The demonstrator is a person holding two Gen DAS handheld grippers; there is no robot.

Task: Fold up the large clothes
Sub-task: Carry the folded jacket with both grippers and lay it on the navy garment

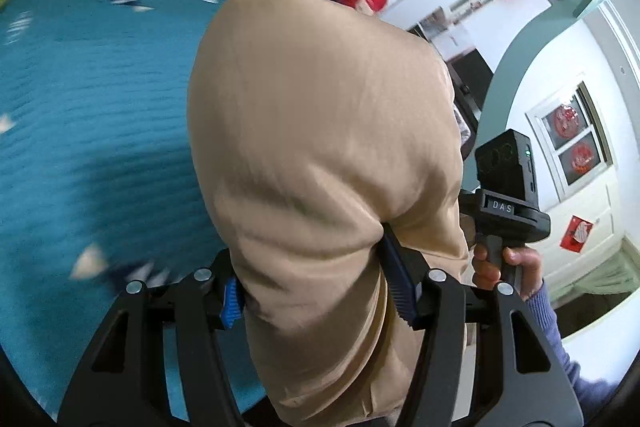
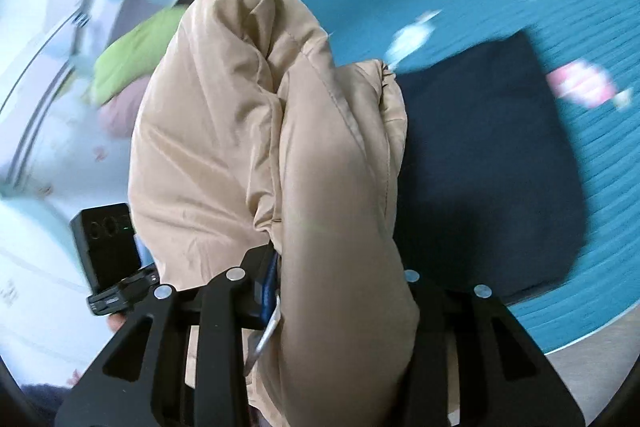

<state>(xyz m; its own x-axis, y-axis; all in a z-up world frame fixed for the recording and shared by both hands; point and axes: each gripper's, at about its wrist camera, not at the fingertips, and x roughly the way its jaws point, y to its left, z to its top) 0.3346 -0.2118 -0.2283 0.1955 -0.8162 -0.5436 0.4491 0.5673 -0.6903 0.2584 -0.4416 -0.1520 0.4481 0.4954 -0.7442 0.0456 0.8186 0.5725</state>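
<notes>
Both tongs, left (image 1: 316,291) and right (image 2: 340,287), clamp the tan jacket (image 1: 320,131); it blocks the teal bedspread (image 1: 100,99).

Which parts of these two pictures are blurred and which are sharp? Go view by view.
Left wrist view: the teal bedspread is smeared by motion, while the tan jacket and the left gripper stay fairly sharp; fisheye bends the door frame.
Right wrist view: the bedspread and green cloth are streaked, while the jacket and right gripper read crisply.
</notes>
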